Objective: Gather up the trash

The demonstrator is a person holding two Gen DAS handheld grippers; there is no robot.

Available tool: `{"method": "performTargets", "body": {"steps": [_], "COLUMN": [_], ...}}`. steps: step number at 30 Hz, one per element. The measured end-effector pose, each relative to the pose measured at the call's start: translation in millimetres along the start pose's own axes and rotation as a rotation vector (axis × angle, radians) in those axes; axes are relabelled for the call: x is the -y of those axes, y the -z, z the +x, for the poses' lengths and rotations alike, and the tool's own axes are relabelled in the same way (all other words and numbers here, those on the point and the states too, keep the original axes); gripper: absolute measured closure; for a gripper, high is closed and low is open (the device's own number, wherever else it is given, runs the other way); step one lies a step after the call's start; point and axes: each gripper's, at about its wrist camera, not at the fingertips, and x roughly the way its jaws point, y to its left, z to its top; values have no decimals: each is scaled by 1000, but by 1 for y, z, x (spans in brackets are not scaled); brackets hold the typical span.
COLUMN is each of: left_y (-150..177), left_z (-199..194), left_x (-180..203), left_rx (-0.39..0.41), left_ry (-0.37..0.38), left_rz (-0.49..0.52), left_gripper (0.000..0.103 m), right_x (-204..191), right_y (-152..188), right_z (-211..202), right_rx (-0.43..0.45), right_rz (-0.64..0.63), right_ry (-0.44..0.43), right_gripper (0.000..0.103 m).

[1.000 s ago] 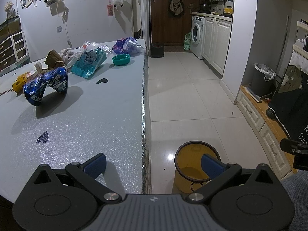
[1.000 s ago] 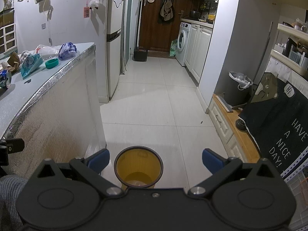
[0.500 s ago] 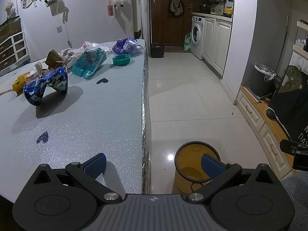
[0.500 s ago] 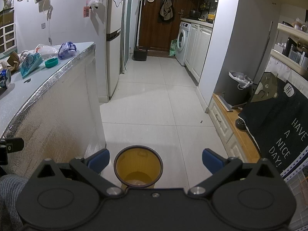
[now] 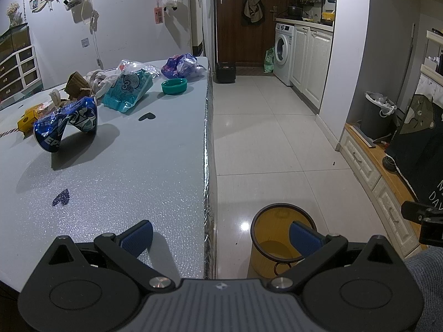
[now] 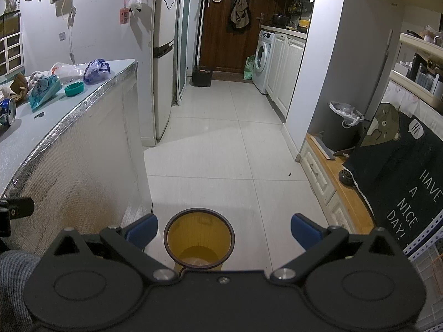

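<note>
Right wrist view: yellow bin (image 6: 198,238) on floor between spread, empty right claw (image 6: 223,228) fingers.

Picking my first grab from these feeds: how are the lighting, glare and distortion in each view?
Left wrist view: dim, bluish light; the crushed blue drink can throws a long dark shadow on the sparkly grey tabletop; a glare spot sits on the white floor tiles by the round yellow bin. Right wrist view: fisheye bends the silver foil table edge; the frame corners go black.
</note>
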Motion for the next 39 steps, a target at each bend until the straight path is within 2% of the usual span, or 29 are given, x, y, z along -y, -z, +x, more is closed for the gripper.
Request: {"method": "performTargets", "body": {"steps": [31, 39], "left_y": [-2, -15], "left_z": [4, -5], "left_x": [-2, -12], "left_rx": [3, 57], "left_ry": [5, -36], "left_rz": [-3, -13], "left_gripper": [0, 0], "right_x": [1, 0], "right_y": [4, 4], "right_z": [1, 3], "right_rx": [0, 36], "right_rz": [1, -8], "right_ry": [0, 6], "right_gripper": [0, 0]}}
